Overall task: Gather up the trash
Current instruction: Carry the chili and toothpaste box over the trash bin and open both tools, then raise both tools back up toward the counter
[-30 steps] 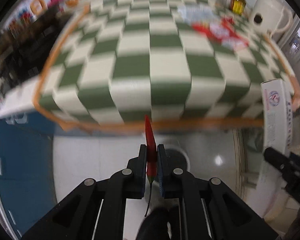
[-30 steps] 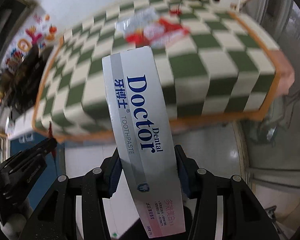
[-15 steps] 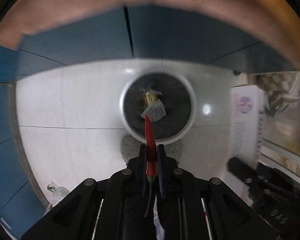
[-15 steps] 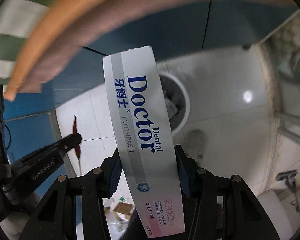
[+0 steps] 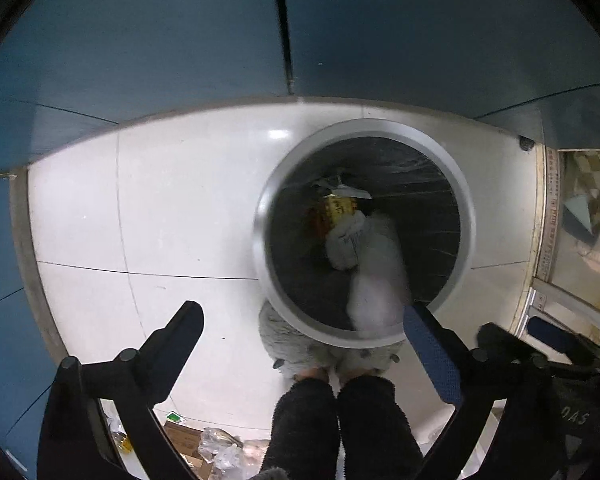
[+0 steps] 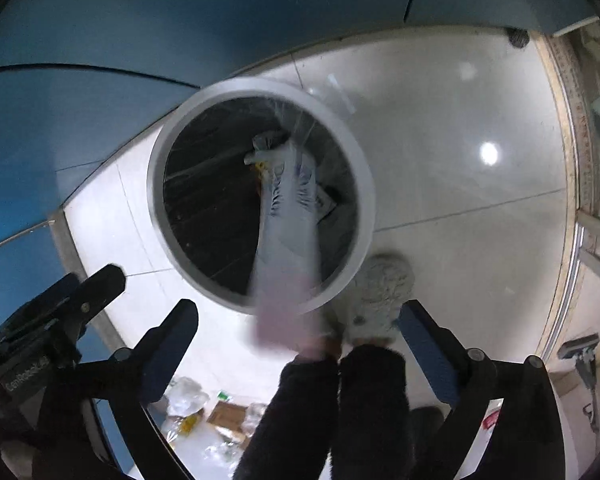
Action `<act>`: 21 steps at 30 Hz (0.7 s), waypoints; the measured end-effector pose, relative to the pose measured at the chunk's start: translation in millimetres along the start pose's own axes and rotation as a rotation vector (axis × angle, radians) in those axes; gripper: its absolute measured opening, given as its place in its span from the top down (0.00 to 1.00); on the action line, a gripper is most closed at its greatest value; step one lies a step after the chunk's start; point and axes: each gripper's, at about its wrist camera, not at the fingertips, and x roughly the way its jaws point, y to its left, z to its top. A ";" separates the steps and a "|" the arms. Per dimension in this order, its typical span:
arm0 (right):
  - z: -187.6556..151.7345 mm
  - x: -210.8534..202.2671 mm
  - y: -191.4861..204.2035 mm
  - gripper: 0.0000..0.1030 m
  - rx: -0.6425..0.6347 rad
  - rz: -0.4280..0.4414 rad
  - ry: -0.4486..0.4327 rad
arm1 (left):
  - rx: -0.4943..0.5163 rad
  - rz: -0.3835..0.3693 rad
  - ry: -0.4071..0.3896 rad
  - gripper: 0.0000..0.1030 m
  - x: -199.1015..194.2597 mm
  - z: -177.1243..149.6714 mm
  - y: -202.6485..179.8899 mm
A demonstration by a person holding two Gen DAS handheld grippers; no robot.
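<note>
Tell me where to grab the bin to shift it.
Take the bin by its rim, coming straight down from above and straddling the thin wall. It stands upright, and its open round mouth looks too wide to span, so the rim is probably the only part that can be pinched. Choose the far arc, because the blurred box lies across the near one.

Glossy white tiled floor [image 5: 160, 208] with dark grout lines, bordered behind by blue cabinet panels [image 5: 160, 40]; a ceiling-light reflection [image 6: 488, 154] glints on the floor.
</note>
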 end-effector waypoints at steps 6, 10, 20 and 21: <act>-1.7 -13.9 6.0 0.00 -0.053 -0.119 -0.053 | -0.006 0.043 -0.016 0.01 -11.1 -7.6 5.2; -7.9 -22.3 13.3 0.00 -0.078 -0.156 -0.072 | -0.028 0.053 -0.031 0.01 -21.4 -13.1 8.3; -34.3 -77.8 19.3 0.00 -0.091 -0.156 -0.140 | -0.034 0.085 -0.091 0.01 -69.9 -38.5 5.2; -38.3 -85.3 20.8 0.00 -0.095 -0.159 -0.150 | -0.036 0.087 -0.097 0.01 -77.3 -43.2 4.7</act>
